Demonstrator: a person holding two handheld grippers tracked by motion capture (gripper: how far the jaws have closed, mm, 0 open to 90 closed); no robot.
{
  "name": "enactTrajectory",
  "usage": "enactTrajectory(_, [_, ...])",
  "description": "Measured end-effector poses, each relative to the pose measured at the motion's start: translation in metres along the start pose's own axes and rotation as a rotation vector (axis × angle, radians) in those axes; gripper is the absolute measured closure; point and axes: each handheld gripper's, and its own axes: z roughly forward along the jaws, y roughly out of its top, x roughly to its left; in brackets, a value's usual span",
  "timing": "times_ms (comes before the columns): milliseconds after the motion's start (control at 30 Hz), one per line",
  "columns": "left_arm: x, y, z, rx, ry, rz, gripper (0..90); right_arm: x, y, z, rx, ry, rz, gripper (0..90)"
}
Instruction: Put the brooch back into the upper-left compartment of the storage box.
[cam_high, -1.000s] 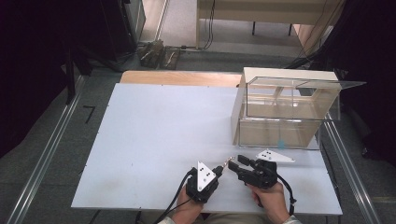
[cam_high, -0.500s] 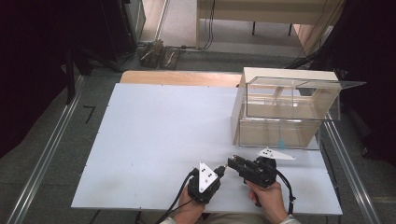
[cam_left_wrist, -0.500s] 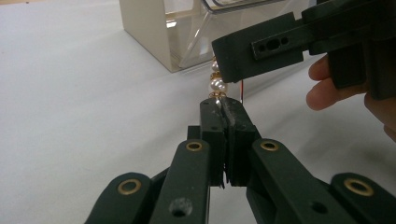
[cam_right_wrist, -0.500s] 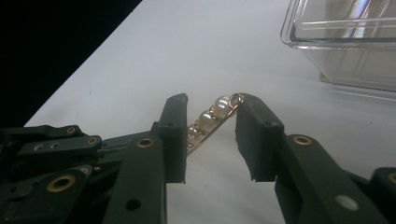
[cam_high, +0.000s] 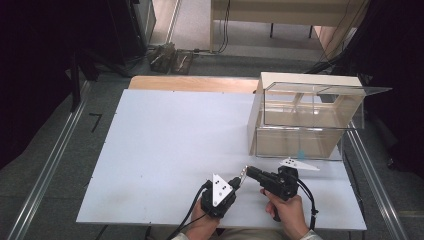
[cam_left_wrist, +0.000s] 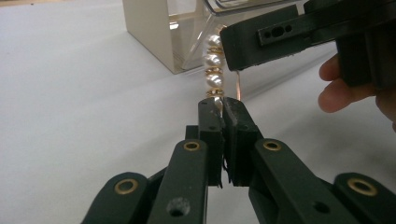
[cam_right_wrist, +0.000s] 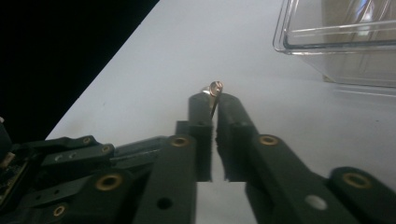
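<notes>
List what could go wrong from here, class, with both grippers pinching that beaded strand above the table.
1. The strand of white pearls and gold spacers is stretched between the left gripper and the right gripper; pulling apart might snap it.
2. Each grip covers just an end, so one may slip and the strand drop onto the white table.

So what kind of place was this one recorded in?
Probably a lab or workshop recording bench: a bare white tabletop between metal floor rails, loose cables on the floor, and a clear display box.
</notes>
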Motion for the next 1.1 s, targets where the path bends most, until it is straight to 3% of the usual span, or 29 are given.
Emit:
enactTrajectory(233, [0.001,0.001,-0.001,-0.001,0.004,-0.006,87.9,0.003,0.0,-0.001,-0.011,0.006,-0.022,87.2])
enactTrajectory(367, [0.003,0.002,-0.002,-0.005,0.004,-0.013,84.2,0.002,0.001,-0.004,-0.022,0.011,-0.018,87.2])
enactTrajectory(433, [0.004,0.001,-0.002,0.004,-0.001,-0.016,77.6,0.003,0.002,-0.005,-0.03,0.005,-0.03,87.2])
enactTrajectory(567, [0.006,0.001,-0.003,0.0,0.002,-0.028,76.7,0.005,0.002,-0.006,-0.034,0.007,-0.043,87.2])
enactTrajectory(767, [0.011,0.003,-0.007,0.014,-0.017,-0.04,57.7,0.006,0.003,-0.009,-0.053,0.01,-0.048,87.2])
enactTrajectory(933, [0.019,0.006,-0.012,0.03,-0.009,-0.048,40.5,0.008,0.005,-0.013,-0.075,0.015,-0.059,87.2])
enactTrajectory(1100, [0.029,0.005,-0.016,0.062,0.01,-0.063,31.3,0.009,0.007,-0.016,-0.094,0.016,-0.063,87.2])
